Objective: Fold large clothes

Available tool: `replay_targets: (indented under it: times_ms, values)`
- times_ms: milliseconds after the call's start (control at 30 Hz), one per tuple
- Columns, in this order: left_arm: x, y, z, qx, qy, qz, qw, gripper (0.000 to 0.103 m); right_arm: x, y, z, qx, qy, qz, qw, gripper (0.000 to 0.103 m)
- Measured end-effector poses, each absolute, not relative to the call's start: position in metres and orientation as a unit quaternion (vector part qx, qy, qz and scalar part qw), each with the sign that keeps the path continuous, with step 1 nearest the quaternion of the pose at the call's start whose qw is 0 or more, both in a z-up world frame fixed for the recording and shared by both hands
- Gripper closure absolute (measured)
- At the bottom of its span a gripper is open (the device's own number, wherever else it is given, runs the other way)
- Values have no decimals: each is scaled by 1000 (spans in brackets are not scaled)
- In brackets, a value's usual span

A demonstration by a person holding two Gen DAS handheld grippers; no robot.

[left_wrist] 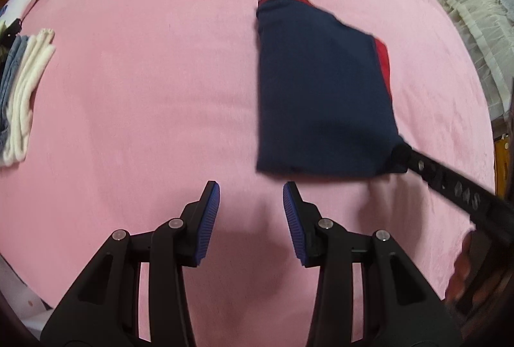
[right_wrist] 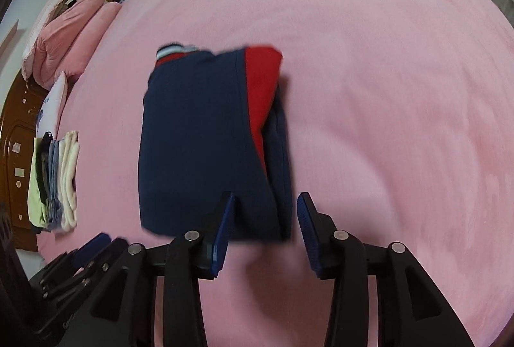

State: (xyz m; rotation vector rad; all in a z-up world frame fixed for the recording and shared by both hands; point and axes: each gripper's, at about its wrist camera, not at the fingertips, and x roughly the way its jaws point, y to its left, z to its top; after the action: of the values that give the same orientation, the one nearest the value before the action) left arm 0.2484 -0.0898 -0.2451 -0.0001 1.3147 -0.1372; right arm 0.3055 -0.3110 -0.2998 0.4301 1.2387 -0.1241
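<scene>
Between the right gripper's [right_wrist: 265,218] spread jaws sits the near right corner of the folded navy garment [right_wrist: 199,138], not pinched; nothing is gripped. Left gripper [left_wrist: 251,212] hangs parted and empty over the pink bedspread [left_wrist: 144,74], garment just ahead-right. Judgement: fold looks finished, so lift clear straight up, don't snag the edge. Folded stack [right_wrist: 54,183] lies far left.

One folded garment [right_wrist: 205,141], two tongs [left_wrist: 251,196] [right_wrist: 265,205]

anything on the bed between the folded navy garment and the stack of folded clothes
Nothing: in both wrist views only bare pink bedcover lies between the navy garment and the stack.
</scene>
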Motion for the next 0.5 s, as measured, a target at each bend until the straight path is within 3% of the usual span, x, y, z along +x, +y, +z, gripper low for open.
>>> replay_targets:
  times_ms: [200, 300, 500]
  values:
    - [246, -105, -247, 61, 630, -48, 772, 63, 273, -292, -293, 198, 596, -45, 777, 34]
    - [246, -106, -239, 54, 633, -52, 771, 46, 251, -292, -277, 201, 593, -46, 778, 28]
    - [246, -107, -222, 40, 632, -59, 772, 42, 257, -296, -250, 197, 581, -45, 788, 17]
